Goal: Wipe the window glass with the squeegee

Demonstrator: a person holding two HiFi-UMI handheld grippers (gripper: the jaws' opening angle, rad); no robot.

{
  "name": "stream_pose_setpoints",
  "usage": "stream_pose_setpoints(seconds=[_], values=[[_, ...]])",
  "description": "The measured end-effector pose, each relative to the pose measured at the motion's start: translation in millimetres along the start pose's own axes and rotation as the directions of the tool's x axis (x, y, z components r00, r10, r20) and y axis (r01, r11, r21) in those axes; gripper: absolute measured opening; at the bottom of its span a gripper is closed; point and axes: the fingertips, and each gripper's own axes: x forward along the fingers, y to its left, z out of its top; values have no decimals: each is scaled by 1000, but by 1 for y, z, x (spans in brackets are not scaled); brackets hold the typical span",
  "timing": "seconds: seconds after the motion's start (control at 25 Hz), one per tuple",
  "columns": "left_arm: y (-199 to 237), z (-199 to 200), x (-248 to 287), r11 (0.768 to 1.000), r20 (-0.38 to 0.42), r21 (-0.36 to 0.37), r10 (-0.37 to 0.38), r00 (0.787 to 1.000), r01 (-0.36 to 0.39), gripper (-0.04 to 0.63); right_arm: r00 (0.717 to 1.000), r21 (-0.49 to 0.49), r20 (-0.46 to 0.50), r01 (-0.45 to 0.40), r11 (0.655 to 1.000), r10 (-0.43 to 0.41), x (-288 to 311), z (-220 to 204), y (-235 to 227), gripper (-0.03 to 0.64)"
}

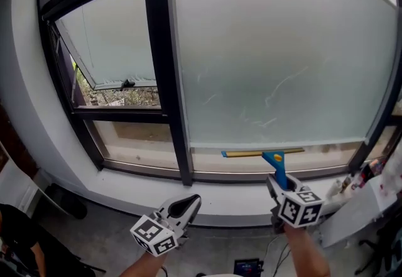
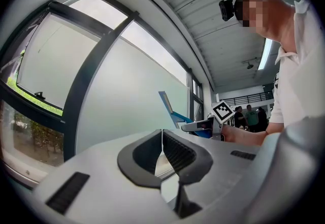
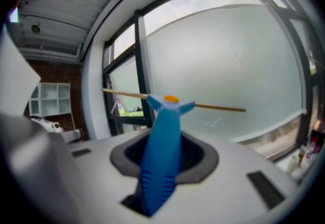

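At frosted window glass: blue-handled, yellow-bladed squeegee was held low on it.
Right gripper: jaws were clamped on the handle; the blade needed flat, even contact.
Left gripper: jaws were together, empty.

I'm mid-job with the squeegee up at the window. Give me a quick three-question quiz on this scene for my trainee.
1. Which gripper holds the blue squeegee? A: the left gripper. B: the right gripper.
2. True or false: the left gripper's jaws stand wide apart.
3. Fill in: in the head view, the squeegee's blade sits near the ___ edge of the frosted pane.

Key:
1. B. Its jaws are closed on the blue handle.
2. False. The jaws are together with nothing between them.
3. Bottom.
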Motion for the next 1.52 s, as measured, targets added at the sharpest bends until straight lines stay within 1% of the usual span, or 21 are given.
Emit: stream_pose_setpoints(seconds=[0.24,0.4,0.56,0.68,0.84,1.0,1.12,1.24,1.36,1.44,1.52], values=[[32,0,10,999,3,-31,-24,1000,24,31,998,-15,-18,55,998,-55,25,5,2,130],[52,1,26,999,9,-37,-19,1000,19,31,998,-26,-10,64,998,-65,50,17,-6,130],[80,3,53,1000,8,-18,-5,1000,5,31,999,-52,6,54,997,-54,86,29,-18,130],[107,7,84,1000,10,17,8,1000,-9,31,998,-78,33,51,996,-48,122,45,-35,129],[145,26,137,998,38,62,28,999,-30,31,996,-123,83,54,991,-44,173,83,-64,130],[174,50,194,993,75,107,38,996,-46,31,990,-166,138,62,984,-39,219,138,-98,130],[195,65,224,989,95,135,51,994,-64,31,985,-198,170,68,978,-34,246,173,-111,130],[212,77,240,986,113,146,63,992,-79,31,979,-246,204,75,966,-24,264,204,-108,130],[231,96,250,980,129,178,72,989,-94,31,970,-297,241,82,951,-9,285,233,-98,130],[245,108,254,974,140,202,72,988,-100,31,961,-331,277,97,939,-2,297,255,-86,130],[257,123,258,970,156,222,68,985,-102,31,945,-357,326,131,925,-8,306,282,-73,130]])
